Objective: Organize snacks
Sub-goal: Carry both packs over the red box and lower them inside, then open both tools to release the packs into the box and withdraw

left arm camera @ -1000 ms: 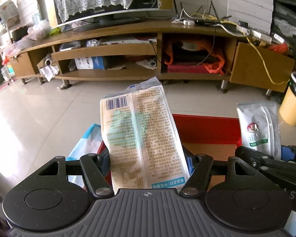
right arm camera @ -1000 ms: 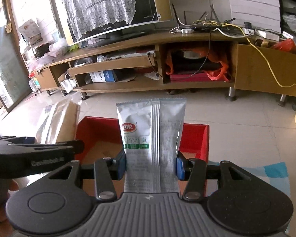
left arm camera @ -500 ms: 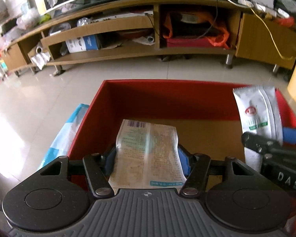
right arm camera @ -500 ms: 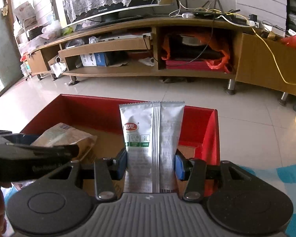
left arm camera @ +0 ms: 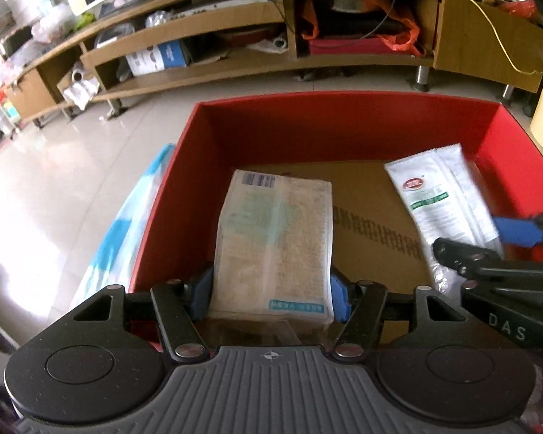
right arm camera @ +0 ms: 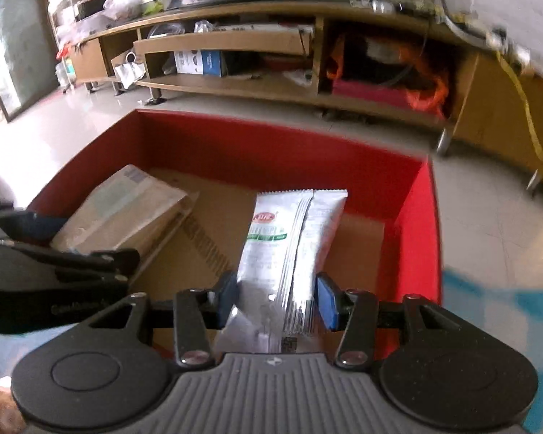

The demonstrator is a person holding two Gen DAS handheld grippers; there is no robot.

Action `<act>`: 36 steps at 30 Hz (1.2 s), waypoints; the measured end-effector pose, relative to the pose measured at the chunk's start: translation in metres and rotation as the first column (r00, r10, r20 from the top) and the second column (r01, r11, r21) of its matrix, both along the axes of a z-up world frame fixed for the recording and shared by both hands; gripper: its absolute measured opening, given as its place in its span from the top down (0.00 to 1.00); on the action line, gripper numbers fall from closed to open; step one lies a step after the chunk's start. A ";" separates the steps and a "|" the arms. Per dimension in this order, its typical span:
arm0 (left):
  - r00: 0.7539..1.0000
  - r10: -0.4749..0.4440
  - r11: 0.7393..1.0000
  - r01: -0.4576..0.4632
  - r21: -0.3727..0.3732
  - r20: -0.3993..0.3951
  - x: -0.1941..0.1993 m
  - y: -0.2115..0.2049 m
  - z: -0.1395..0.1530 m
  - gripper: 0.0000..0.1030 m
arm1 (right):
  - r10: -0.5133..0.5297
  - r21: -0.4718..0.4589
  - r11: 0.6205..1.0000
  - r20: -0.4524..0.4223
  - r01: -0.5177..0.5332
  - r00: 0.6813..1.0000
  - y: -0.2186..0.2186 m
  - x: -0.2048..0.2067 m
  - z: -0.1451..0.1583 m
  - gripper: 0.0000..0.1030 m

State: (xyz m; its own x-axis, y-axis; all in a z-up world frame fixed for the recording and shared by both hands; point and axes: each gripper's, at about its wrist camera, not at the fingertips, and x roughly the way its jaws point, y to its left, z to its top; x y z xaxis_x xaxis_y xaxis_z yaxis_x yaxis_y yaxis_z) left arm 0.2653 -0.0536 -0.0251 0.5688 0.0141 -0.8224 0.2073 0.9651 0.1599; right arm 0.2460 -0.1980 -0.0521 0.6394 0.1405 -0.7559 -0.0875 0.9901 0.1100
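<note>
Left gripper: its blue fingers press on both sides of the tan snack packet; the gap between them is only as wide as the packet. The gripper hangs over the left half of the red box.
Tan snack packet: printed side with a barcode faces up. It is held at its near end, inside the box, low over the cardboard bottom; whether its far end touches the bottom, I cannot tell.
Right gripper: its blue fingers stand a little apart from the silver snack packet. On the right side a narrow gap shows between pad and packet, so the hold looks loose or released; I cannot tell for sure.
Silver snack packet: it has a red logo and a green band. It lies lengthwise in the right half of the box, its far end near the right wall.
Red box: open on top, red walls, brown cardboard bottom. It stands on a blue and white cloth, which shows at the left and right sides.
Both packets: they are well apart inside the box, tan one left, silver one right.
Background: a long wooden TV stand stands on the tiled floor behind the box.
</note>
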 end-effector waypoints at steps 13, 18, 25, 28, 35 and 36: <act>0.998 0.019 1.000 -0.019 -0.009 0.058 -0.028 0.002 0.028 0.25 | 0.014 -0.002 1.000 -0.022 -0.014 1.000 0.002 -0.020 0.020 0.41; 0.994 0.016 1.000 -0.015 -0.012 0.111 -0.040 0.002 0.045 0.21 | 0.000 -0.028 1.000 0.021 0.001 1.000 0.003 -0.030 0.038 0.40; 0.989 0.015 0.999 -0.008 -0.052 0.150 -0.063 0.014 0.066 0.17 | -0.011 -0.020 1.000 0.061 0.013 0.998 0.007 -0.055 0.064 0.39; 0.987 0.011 0.998 -0.001 -0.061 0.161 -0.075 0.021 0.073 0.16 | 0.000 -0.013 1.000 0.075 0.001 0.997 0.011 -0.070 0.073 0.38; 0.987 0.006 0.997 0.008 -0.083 0.163 -0.099 0.034 0.082 0.16 | 0.005 0.011 1.000 0.085 -0.006 0.996 0.022 -0.104 0.080 0.36; 0.987 0.003 0.996 0.011 -0.084 0.163 -0.103 0.036 0.082 0.16 | 0.005 0.015 1.000 0.082 -0.006 0.997 0.023 -0.107 0.079 0.36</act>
